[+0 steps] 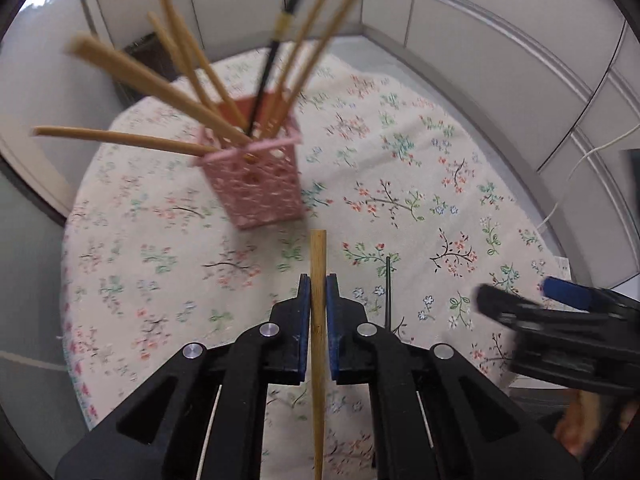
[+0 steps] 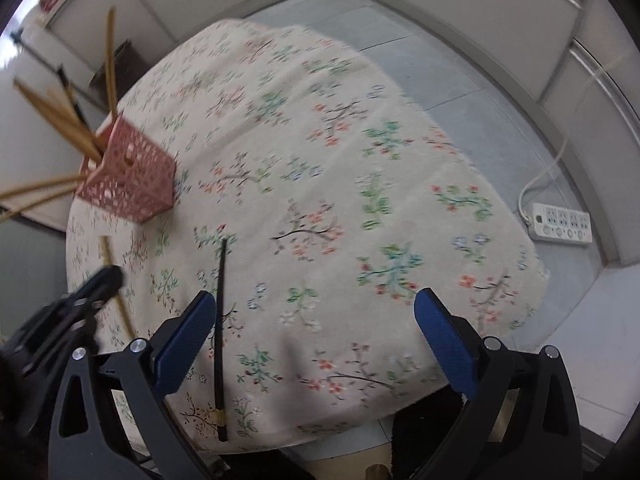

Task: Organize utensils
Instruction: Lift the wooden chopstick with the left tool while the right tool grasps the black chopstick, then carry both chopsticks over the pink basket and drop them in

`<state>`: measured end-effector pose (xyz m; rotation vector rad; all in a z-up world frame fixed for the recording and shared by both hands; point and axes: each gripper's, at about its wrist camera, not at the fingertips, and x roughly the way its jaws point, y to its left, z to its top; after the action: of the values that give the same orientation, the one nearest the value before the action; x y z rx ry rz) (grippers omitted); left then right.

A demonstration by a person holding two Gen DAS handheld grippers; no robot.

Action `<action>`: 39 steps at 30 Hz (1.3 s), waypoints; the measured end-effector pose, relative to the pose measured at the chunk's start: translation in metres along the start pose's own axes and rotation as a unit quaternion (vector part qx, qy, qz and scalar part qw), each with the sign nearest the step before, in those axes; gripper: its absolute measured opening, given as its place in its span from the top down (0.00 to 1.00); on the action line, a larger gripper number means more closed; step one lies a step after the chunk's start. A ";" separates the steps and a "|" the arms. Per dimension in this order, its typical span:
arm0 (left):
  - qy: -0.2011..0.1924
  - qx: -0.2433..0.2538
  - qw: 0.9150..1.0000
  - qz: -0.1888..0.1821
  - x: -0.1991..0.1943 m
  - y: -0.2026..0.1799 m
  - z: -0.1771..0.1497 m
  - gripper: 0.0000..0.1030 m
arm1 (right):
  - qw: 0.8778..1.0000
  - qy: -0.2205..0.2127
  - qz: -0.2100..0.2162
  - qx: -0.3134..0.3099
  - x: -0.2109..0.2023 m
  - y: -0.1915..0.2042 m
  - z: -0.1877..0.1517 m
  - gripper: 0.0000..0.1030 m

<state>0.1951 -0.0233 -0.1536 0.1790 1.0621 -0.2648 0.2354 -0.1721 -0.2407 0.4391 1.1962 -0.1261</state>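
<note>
My left gripper (image 1: 318,286) is shut on a wooden chopstick (image 1: 318,256), held above the floral tablecloth, short of the pink perforated holder (image 1: 256,184). The holder contains several wooden chopsticks (image 1: 132,72) and one black chopstick (image 1: 276,48). My right gripper (image 2: 316,304) is open and empty above the table. A black chopstick (image 2: 220,320) lies on the cloth just inside its left finger (image 2: 184,344); a thin part shows in the left wrist view (image 1: 388,292). The holder (image 2: 128,176) shows at the left of the right wrist view, with my left gripper (image 2: 108,276) and its chopstick (image 2: 106,248) below it.
The round table carries a floral cloth (image 2: 320,160). A white power strip (image 2: 560,230) with a cable lies on the floor to the right. Grey partition walls (image 1: 480,40) stand behind the table. My right gripper (image 1: 516,300) shows at the right of the left wrist view.
</note>
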 end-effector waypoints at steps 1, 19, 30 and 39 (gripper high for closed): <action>-0.011 -0.004 1.000 0.002 -0.011 0.004 -0.003 0.93 | 1.000 0.011 -0.005 -0.012 0.007 0.009 0.000 0.06; -0.115 -0.052 0.992 0.032 -0.082 0.050 -0.014 0.93 | 0.991 0.110 -0.054 -0.046 0.080 0.093 0.000 0.52; -0.133 -0.084 0.987 0.015 -0.095 0.059 -0.015 0.93 | 0.997 0.013 -0.006 -0.077 0.038 0.093 0.000 0.95; -0.194 -0.115 0.974 -0.018 -0.147 0.068 -0.017 0.94 | 0.986 -0.090 0.075 -0.118 -0.090 0.078 -0.025 0.95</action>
<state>0.1333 0.0650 -0.0311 -0.0990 0.7003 -0.1966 0.2058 -0.1037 -0.1451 0.3015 0.9825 0.1034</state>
